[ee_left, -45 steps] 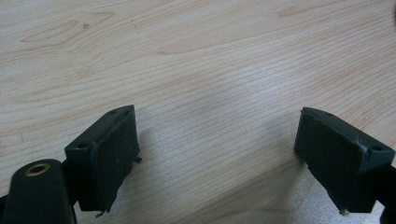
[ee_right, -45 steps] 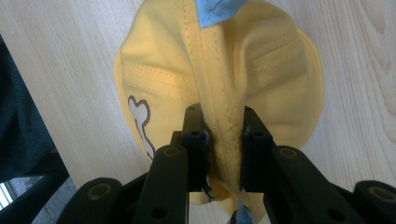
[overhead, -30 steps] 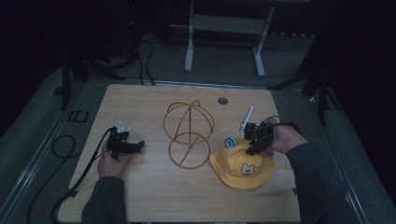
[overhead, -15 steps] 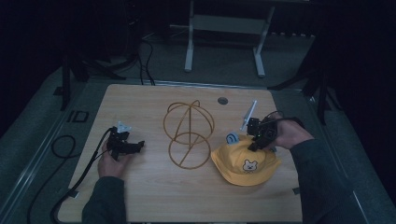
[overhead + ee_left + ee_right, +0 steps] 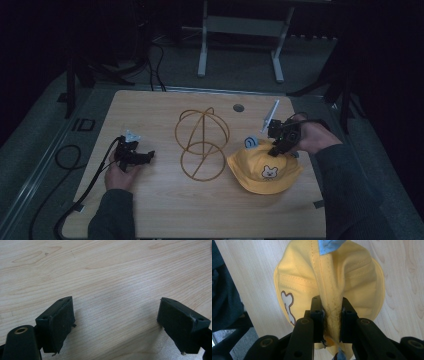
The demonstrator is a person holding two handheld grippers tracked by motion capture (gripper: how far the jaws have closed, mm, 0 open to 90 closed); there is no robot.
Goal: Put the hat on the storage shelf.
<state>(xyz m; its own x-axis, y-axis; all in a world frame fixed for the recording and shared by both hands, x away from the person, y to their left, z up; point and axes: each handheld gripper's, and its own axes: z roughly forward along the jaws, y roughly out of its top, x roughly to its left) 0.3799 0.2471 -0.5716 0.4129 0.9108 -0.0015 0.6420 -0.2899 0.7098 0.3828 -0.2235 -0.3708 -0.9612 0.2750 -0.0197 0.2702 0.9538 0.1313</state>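
A dim lab or recording room, by the look of it: one light wooden table (image 5: 165, 210) stands on grey carpet (image 5: 40, 150), black cables (image 5: 67, 156) trail past its left edge, and a grey metal stand (image 5: 240, 30) waits in the dark beyond its far edge.

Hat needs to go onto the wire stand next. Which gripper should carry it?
Right, probably. The right gripper is already pinched on a fold of the yellow hat, beside the wire stand. The left gripper is open over bare table, on the stand's far side.
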